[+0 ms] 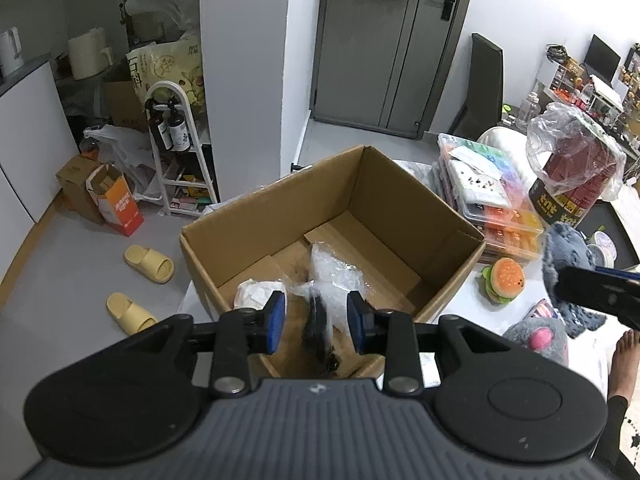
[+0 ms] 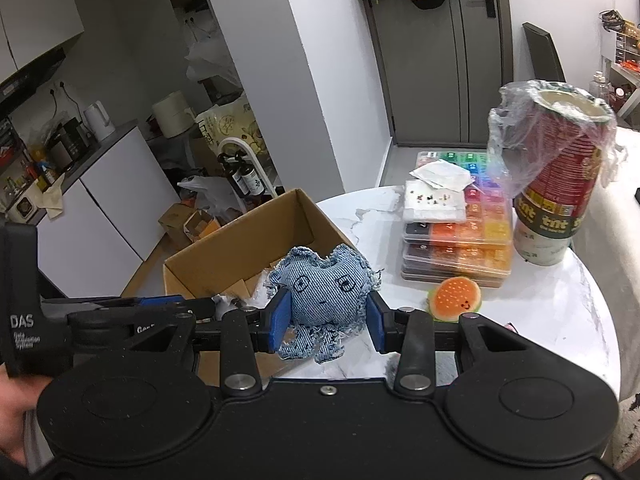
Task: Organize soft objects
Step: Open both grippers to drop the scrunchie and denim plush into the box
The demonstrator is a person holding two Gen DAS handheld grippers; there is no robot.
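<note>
An open cardboard box (image 1: 400, 200) stands on the white table. My left gripper (image 1: 317, 308) hangs over the box's near side, jaws apart. A dark item in a clear bag (image 1: 320, 344) sits between the blue pads (image 1: 276, 320) without touching them. Bubble wrap (image 1: 336, 276) and a white soft lump (image 1: 256, 292) lie inside the box. My right gripper (image 2: 330, 312) is shut on a blue denim plush toy (image 2: 324, 292), held just right of the box (image 2: 240, 248). A burger plush (image 2: 454, 298) lies on the table, and a grey plush with a pink ear (image 1: 536, 336) lies nearer me.
A stack of colourful bead cases (image 2: 460, 232) and a tall can under a plastic bag (image 2: 560, 168) stand behind the burger plush. The round marble table (image 2: 592, 320) ends close on the right. Yellow slippers (image 1: 148, 264) lie on the floor at left; a person's bare foot (image 1: 624, 360) is at right.
</note>
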